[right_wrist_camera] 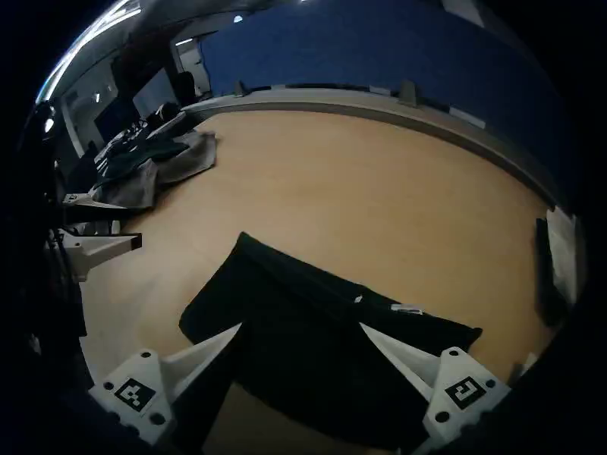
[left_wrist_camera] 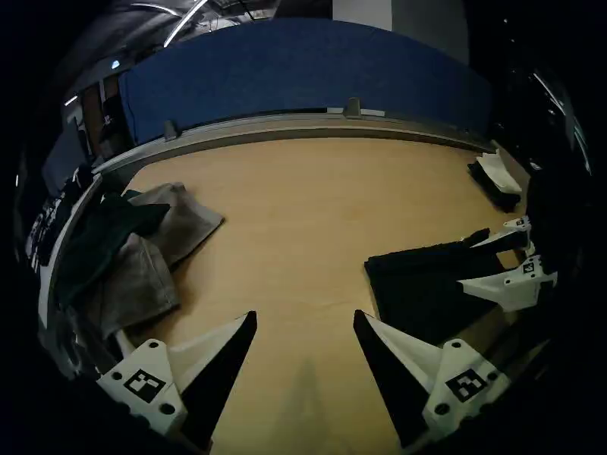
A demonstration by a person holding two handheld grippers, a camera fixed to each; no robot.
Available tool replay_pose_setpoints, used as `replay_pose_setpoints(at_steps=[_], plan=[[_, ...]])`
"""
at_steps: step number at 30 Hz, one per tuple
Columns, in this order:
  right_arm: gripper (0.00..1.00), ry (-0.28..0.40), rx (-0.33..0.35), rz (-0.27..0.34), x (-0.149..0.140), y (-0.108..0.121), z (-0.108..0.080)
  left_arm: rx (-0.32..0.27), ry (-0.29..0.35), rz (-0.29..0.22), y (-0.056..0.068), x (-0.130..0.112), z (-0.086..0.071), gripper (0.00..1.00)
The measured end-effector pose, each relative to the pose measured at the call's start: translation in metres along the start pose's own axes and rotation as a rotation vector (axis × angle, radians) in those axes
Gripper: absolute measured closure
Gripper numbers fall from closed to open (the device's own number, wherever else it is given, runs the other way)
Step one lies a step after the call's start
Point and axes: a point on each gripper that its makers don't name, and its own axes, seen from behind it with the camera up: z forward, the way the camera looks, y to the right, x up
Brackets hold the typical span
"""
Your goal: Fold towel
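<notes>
Black towel is laid flat on the wooden surface, on the near side and right of centre; it is judged to be folded at least once already. Right claw is held just over the towel's near part, fingers apart, nothing clamped. Left claw is held over bare surface just left of the towel, fingers also apart and empty. A heap of grey and dark green towels is seen at the left edge, well apart from the black one. A folded stack is set at the far right, and a blue partition closes the far side

Step judged: the next fold is being set up. The left claw should first be brought over to the towel's near left corner. Both near corners should be pinched together with all layers caught, lifted low, and carried evenly to the far edge so the edges meet. If only the top layer is caught, a skewed fold is likely
</notes>
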Motion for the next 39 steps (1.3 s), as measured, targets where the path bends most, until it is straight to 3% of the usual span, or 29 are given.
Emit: replay_pose_setpoints(at_steps=[17, 26, 39], plan=[[0.00, 0.008, -0.009, 0.011, 0.005, 0.005, 0.001, -0.002, 0.001, -0.001, 0.001, 0.000, -0.002, 0.05], [0.00, 0.019, -0.016, 0.004, -0.005, 0.006, -0.020, -0.008, 0.001, 0.005, 0.007, 0.002, -0.001, 0.06], [0.00, -0.005, -0.097, 0.044, -0.056, 0.058, -0.065, -0.030, 0.001, 0.029, 0.023, 0.006, 0.000, 0.06]])
